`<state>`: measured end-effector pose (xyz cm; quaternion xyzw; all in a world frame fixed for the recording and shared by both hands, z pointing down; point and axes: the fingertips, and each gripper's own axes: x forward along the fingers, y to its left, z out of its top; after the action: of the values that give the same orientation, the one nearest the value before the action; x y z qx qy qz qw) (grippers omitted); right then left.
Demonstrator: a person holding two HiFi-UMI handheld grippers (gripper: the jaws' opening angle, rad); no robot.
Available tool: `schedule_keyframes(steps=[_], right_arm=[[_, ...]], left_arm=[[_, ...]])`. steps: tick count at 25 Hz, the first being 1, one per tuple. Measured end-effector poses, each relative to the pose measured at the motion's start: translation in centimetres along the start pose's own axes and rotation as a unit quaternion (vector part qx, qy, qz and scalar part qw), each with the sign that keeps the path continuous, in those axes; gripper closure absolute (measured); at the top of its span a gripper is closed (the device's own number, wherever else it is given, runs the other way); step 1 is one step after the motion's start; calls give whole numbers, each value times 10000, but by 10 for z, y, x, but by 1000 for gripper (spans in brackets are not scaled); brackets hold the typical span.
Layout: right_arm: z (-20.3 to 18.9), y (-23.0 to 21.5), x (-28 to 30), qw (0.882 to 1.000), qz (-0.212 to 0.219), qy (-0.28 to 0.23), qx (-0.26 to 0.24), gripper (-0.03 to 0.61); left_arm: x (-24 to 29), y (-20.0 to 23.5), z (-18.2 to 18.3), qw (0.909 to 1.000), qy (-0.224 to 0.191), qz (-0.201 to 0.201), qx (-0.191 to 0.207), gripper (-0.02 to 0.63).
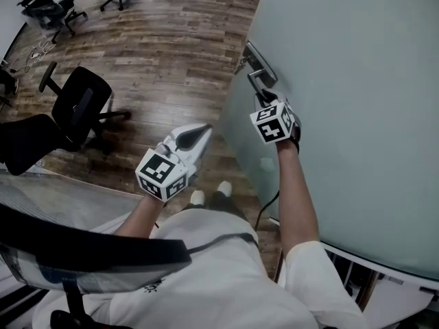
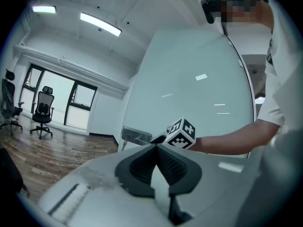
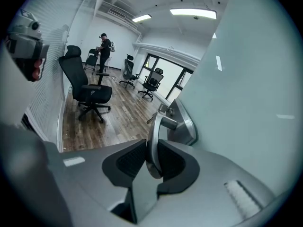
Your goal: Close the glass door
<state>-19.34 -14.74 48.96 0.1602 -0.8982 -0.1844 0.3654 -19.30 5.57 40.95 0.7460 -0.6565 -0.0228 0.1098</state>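
The frosted glass door (image 1: 357, 81) fills the right of the head view, with a metal lever handle (image 1: 259, 72) near its edge. My right gripper (image 1: 264, 103) is shut on that handle. In the right gripper view the lever (image 3: 152, 136) runs down between the two dark pads, which press on it from both sides, and its plate (image 3: 183, 122) sits on the glass behind. My left gripper (image 1: 204, 129) hangs free to the left of the door at waist height. Its pads (image 2: 166, 161) meet at the tip with nothing between them.
Wood floor (image 1: 171, 40) stretches out left of the door. A black office chair (image 1: 79, 105) stands close on the left, more chairs (image 1: 55, 5) stand farther back, and a mesh chair back (image 1: 82, 245) is right in front of me. A person (image 3: 104, 48) stands far off.
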Motion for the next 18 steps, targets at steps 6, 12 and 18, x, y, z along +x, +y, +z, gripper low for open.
schedule_keyframes(steps=[6,12,18], right_arm=[[10,31,-12,9997,101,-186,-140,492],[17,54,-25,9988,239,-396,-181,492],[28,69,-39,9973,439,-555,-188,496]], left_arm=[[-22,-3,3,9997,-121,225,43,609],[-37,-18,-9,9984,-130,552,15,609],[-47,-49,-9,9957,-139,910,-29,607]])
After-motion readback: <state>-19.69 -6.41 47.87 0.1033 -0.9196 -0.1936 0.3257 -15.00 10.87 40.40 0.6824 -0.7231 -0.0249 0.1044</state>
